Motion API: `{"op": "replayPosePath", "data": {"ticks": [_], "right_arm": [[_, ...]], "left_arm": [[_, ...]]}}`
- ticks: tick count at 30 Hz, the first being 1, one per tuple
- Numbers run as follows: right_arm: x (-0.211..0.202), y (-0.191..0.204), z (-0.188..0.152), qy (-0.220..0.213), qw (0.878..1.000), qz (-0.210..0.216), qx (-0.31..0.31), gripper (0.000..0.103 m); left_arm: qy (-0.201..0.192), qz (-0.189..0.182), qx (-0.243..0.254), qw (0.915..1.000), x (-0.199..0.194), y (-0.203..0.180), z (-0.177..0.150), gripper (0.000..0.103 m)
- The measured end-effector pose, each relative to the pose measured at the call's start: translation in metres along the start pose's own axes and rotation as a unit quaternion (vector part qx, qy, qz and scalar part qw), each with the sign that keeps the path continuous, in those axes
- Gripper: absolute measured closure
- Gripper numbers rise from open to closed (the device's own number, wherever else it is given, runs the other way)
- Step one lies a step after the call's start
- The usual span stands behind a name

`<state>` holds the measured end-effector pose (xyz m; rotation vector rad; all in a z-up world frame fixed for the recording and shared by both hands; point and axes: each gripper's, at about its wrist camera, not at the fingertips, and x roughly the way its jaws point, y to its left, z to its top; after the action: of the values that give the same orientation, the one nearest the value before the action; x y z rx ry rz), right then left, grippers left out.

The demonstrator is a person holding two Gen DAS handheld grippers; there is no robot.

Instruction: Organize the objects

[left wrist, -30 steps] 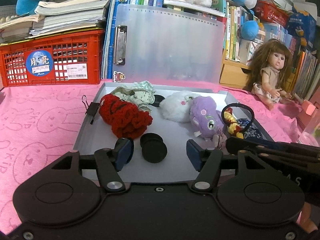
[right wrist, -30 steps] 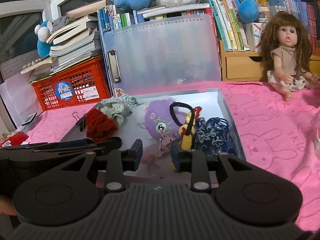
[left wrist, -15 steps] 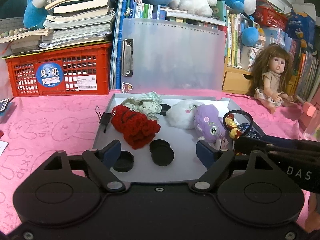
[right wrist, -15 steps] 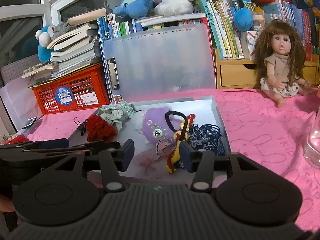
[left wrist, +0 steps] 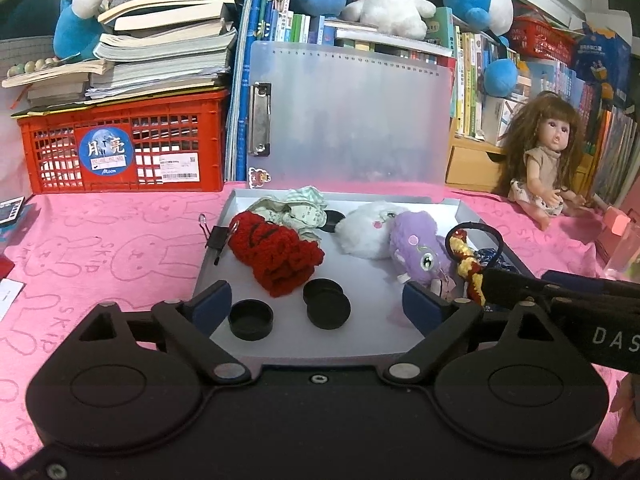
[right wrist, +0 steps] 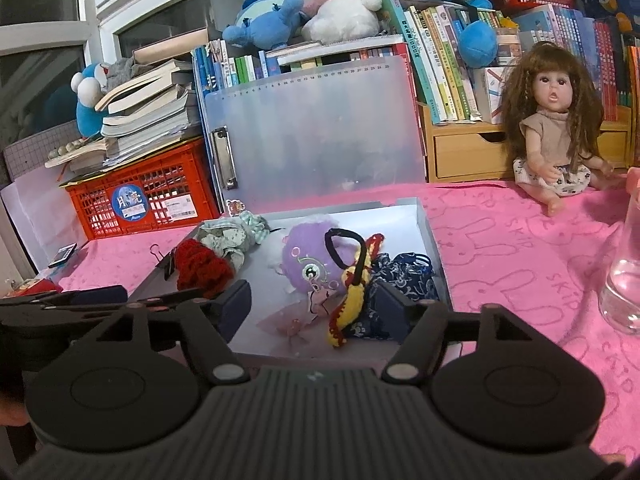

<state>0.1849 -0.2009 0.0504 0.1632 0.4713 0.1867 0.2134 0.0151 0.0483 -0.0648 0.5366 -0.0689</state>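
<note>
- Here the left gripper (left wrist: 316, 306) hangs over the near edge of the box (left wrist: 456, 205), its jaws apart and opening, holding nothing.
- Between its fingers, on the box floor, lie a lone black cap (left wrist: 251, 319) and a pair of black caps (left wrist: 327, 308), one overlapping the other.
- The right gripper (right wrist: 314, 312) also has jaws apart and opening; the yellow-red knit charm (right wrist: 347, 304) lies between them, untouched by the pads.
- Inside the box: red knit (left wrist: 276, 258) at the left, green cloth (left wrist: 294, 212) behind it, white plush (left wrist: 368, 232) and purple plush (left wrist: 416, 250) touching, a black hair tie (right wrist: 345, 249) draped over the purple one, navy cloth (right wrist: 404, 280) at the right wall.
- A binder clip (left wrist: 216, 236) grips the left wall.
- The box sits on the pink table (left wrist: 100, 248); its lid (left wrist: 352, 112) stands upright behind.
- A doll (right wrist: 556, 136) sits to the right, well apart; a glass (right wrist: 626, 276) stands at the far right.
</note>
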Motion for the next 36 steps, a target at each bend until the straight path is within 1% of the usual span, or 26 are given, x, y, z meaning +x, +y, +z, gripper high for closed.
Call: {"op": "replayPosePath", "data": {"ticks": [3, 10, 18, 22, 26, 31, 36], "right_arm": [[-0.002, -0.003, 0.0, -0.003, 1.0, -0.003, 0.004, 0.015], [-0.008, -0.004, 0.001, -0.005, 1.0, -0.019, 0.004, 0.012], [-0.014, -0.006, 0.0, -0.006, 1.0, -0.03, -0.001, 0.009], [-0.018, -0.008, -0.001, -0.005, 0.999, -0.033, -0.002, 0.008], [-0.023, -0.01, -0.004, -0.004, 0.999, -0.035, -0.003, 0.005], [-0.03, -0.01, -0.008, 0.0, 0.999, -0.036, -0.008, 0.005], [-0.036, -0.008, -0.012, 0.001, 0.999, -0.038, -0.018, 0.002]], "left_arm": [[-0.006, 0.001, 0.004, 1.0, -0.004, 0.001, 0.0, 0.004], [-0.012, 0.003, 0.006, 0.9999, -0.014, 0.001, 0.001, 0.0], [-0.015, 0.003, 0.011, 0.9998, -0.024, 0.002, -0.002, 0.0], [-0.013, 0.003, 0.008, 0.9999, -0.029, 0.004, -0.003, 0.0], [-0.009, 0.004, 0.01, 0.9999, -0.036, 0.006, -0.007, 0.0], [-0.007, 0.0, 0.018, 0.9998, -0.048, 0.007, -0.013, 0.0], [-0.012, -0.001, 0.021, 0.9997, -0.06, 0.008, -0.018, 0.0]]}}
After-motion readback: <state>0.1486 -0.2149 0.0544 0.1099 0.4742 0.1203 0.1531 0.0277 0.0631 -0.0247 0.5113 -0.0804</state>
